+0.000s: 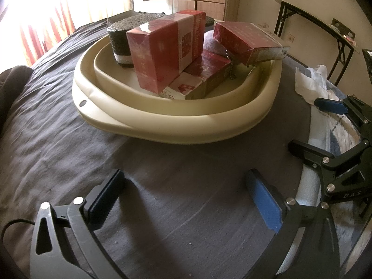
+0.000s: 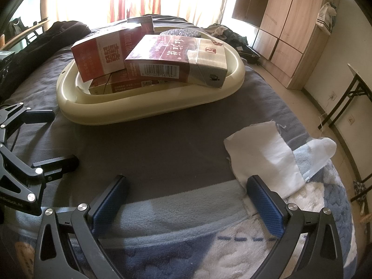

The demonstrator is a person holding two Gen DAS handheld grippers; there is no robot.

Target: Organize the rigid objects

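Grey bed (image 1: 58, 139): cream basin (image 1: 176, 125) piled with red boxes (image 1: 162, 53); left gripper (image 1: 186, 200) and right gripper (image 2: 186, 204) wide apart, empty.

- A bed covered by a dark grey sheet (image 1: 58, 139) carries everything.
- A cream plastic basin (image 1: 176, 125) sits directly on the sheet, towards the far side.
- A white cloth (image 2: 262, 153) lies on the near right part.
- A blue and white fleece blanket (image 2: 186, 211) covers the near edge.
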